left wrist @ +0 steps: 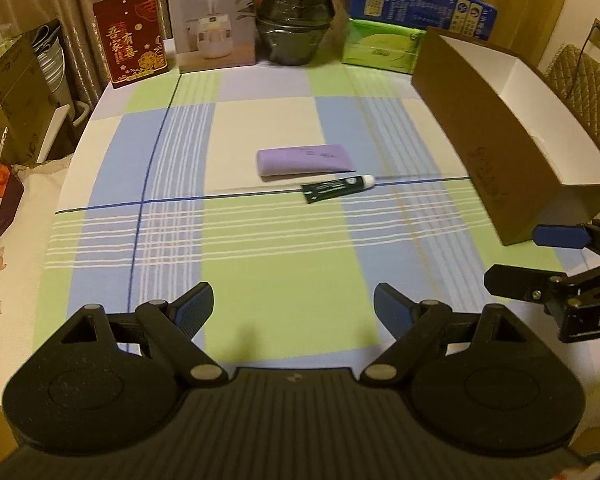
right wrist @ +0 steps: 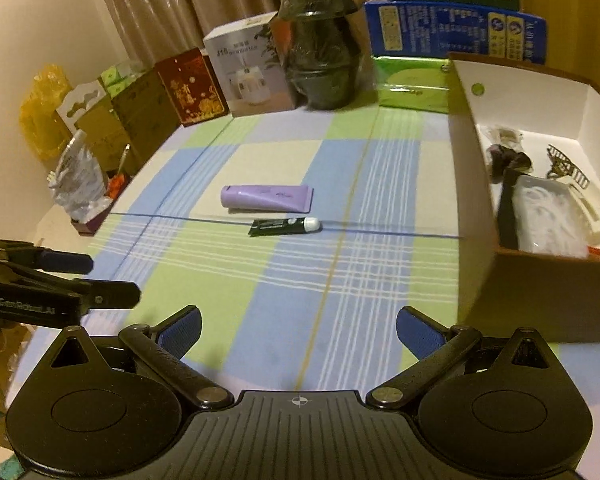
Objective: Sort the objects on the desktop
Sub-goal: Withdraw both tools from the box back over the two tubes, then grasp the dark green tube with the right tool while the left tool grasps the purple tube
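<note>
- The left gripper (left wrist: 294, 308) is hovering over the near part of the checked surface (left wrist: 276, 280), well short of the purple tube (left wrist: 305, 161); its jaws are standing wide apart with nothing between them.
- The purple tube is lying flat on its side at the middle of the surface.
- The dark green tube (left wrist: 336, 188) with a white cap is lying just beside the purple tube, on its near side, cap pointing toward the brown box (right wrist: 476, 184).
- The right gripper (right wrist: 298, 332) is hanging nearer than the purple tube and to its right, jaws spread wide and holding nothing.
- The brown box is sitting open well to the right of the purple tube, holding a white packet (right wrist: 548, 216) and several small items too blurred to name.
</note>
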The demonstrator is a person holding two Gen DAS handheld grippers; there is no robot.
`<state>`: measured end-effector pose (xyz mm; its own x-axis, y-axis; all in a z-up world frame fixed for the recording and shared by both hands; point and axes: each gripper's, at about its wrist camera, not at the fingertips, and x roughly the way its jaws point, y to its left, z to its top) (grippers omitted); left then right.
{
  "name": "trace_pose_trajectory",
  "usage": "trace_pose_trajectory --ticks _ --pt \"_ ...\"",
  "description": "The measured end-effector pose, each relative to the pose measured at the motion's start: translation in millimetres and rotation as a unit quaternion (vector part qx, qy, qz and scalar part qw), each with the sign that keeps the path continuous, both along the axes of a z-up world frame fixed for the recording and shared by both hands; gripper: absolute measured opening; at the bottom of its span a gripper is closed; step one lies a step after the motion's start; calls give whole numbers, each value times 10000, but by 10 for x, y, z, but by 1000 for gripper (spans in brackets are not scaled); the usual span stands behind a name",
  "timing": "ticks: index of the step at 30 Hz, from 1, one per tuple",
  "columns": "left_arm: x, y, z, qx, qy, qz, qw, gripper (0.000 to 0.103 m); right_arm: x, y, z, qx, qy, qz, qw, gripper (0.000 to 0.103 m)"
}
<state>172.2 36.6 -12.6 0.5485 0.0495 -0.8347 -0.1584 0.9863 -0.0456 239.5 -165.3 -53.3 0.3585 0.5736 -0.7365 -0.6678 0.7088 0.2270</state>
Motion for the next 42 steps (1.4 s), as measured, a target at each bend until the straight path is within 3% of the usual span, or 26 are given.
trace_pose_trajectory --ticks 11,27,36,42 --pt "446 399 -300 62 143 96 9998 84 381 511 -294 -198 -335 323 9987 99" --pt "1070 579 -623 -37 377 3 9993 83 844 971 -633 -430 -528 920 9934 69" --pt "1144 713 -735 -35 523 135 9985 83 929 1084 -729 -341 -813 1226 9885 66" --pt "1149 761 -764 -12 562 155 9983 82 883 1132 -800 -470 -816 1639 9820 45"
